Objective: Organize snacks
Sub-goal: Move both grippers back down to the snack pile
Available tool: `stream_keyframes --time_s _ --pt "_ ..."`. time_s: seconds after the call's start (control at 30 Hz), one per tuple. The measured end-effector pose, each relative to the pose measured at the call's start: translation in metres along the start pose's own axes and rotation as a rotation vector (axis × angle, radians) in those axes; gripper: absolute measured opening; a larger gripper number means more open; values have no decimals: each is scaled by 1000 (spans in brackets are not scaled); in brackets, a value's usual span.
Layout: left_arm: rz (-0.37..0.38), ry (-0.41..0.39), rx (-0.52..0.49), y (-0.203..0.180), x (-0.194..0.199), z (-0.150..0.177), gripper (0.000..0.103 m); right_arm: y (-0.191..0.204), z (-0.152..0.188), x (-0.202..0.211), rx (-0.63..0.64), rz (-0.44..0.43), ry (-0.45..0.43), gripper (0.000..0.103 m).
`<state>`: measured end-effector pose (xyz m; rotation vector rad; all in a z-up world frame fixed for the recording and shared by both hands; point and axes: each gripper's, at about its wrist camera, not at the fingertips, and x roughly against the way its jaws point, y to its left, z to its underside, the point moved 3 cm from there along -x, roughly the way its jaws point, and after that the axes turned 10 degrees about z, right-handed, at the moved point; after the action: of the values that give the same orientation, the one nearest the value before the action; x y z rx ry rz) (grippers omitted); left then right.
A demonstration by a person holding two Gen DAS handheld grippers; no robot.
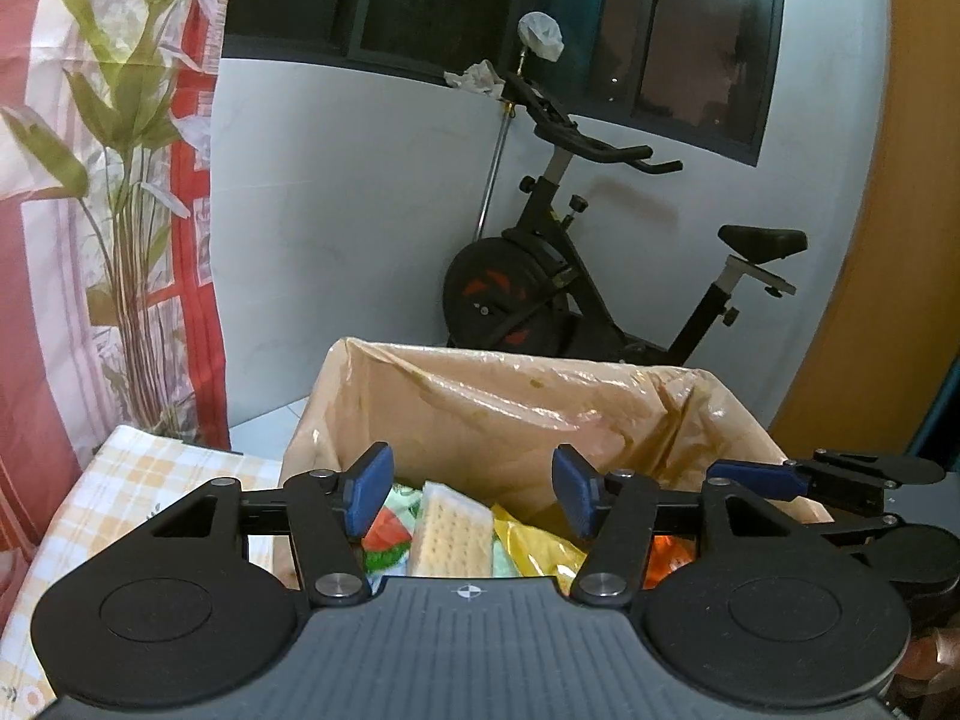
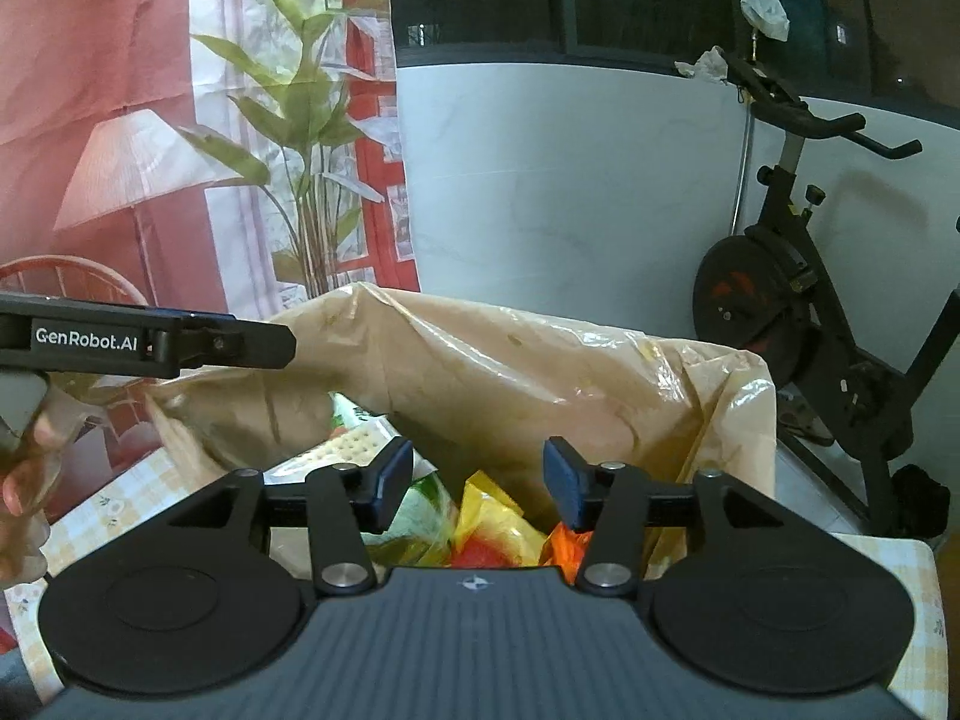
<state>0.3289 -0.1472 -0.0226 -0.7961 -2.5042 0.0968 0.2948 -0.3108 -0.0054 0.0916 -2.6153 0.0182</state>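
A box lined with a tan plastic bag (image 1: 510, 402) (image 2: 510, 360) holds several snacks: a cracker pack (image 1: 450, 534) (image 2: 354, 450), a yellow packet (image 1: 540, 552) (image 2: 492, 516), a green and red packet (image 1: 390, 534) (image 2: 426, 504) and an orange packet (image 1: 672, 552) (image 2: 564, 540). My left gripper (image 1: 473, 489) hovers over the box's near rim, open, with nothing between its blue pads. My right gripper (image 2: 477, 489) hangs beside it over the same box, open and holding nothing. Each gripper shows side-on in the other's view: the right gripper (image 1: 756, 480), the left gripper (image 2: 210, 342).
The box stands on a surface with a yellow checked cloth (image 1: 150, 480) (image 2: 900, 570). Behind it are a pale wall, a black exercise bike (image 1: 570, 276) (image 2: 810, 312) and a red printed curtain (image 1: 90, 180). A person's hand (image 2: 24, 492) shows at the left edge.
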Motion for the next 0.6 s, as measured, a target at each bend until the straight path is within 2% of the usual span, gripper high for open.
stream_keyframes --time_s 0.33,0.6 --pt "29 0 15 -6 49 36 63 11 18 55 -49 -16 -57 61" --pt "81 57 72 -16 48 82 70 19 50 83 -22 5 -55 69"
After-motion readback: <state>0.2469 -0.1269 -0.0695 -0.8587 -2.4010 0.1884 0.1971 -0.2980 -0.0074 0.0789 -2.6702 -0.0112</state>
